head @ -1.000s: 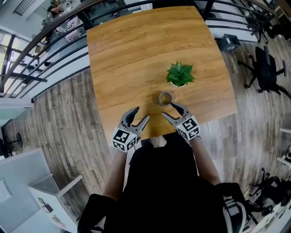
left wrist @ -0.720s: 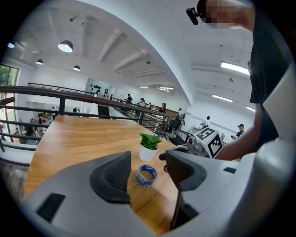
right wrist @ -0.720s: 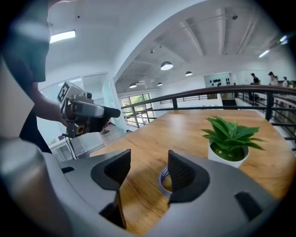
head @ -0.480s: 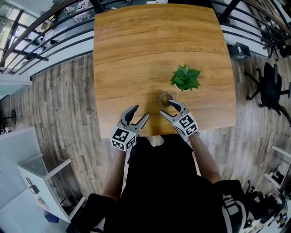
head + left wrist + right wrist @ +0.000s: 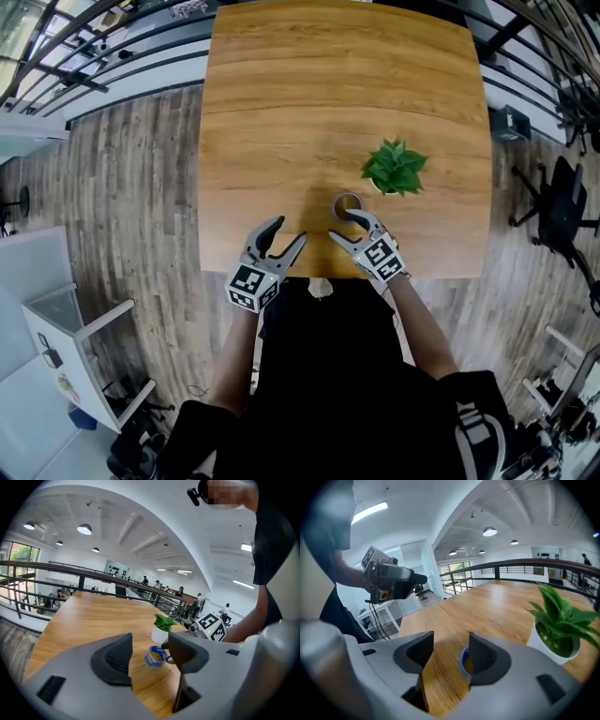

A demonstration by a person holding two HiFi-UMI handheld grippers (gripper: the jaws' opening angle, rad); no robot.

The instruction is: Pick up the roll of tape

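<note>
Since one second ago the right gripper (image 5: 339,225) has come lower and forward. Its far fingertip, then short of the roll of tape (image 5: 346,202), is now at the rim of it. The left gripper (image 5: 291,230) has almost kept its place.

Around the fingers is a large open hall, with a grey plank floor (image 5: 122,187) on both sides and a dark railing (image 5: 66,70) far beyond them. Under them is a wide wooden table (image 5: 281,112), smooth and mostly bare; both grippers are at its near edge. The potted plant (image 5: 395,167) stands beyond the right fingers and a little to their right, near the tape but apart from it.

The left gripper has its fingers spread with nothing between them; the tape is ahead of them and well to their right. The right gripper's fingers (image 5: 485,660) are also spread, but they are closing. In the right gripper view the gap shows mostly bare wood. The tape appears only as a blue edge beside the right-hand finger, half hidden behind it. No pad presses on it yet, and I cannot tell whether that fingertip is already in the hole.

The tape lies flat on the table with its hole upward, so it is a ring with no long axis to match. It is just ahead of the right fingertips, toward the right-hand one. I judge that the right hand is clearly the nearer one, and that the rim must come between its two pads before they meet.
</note>
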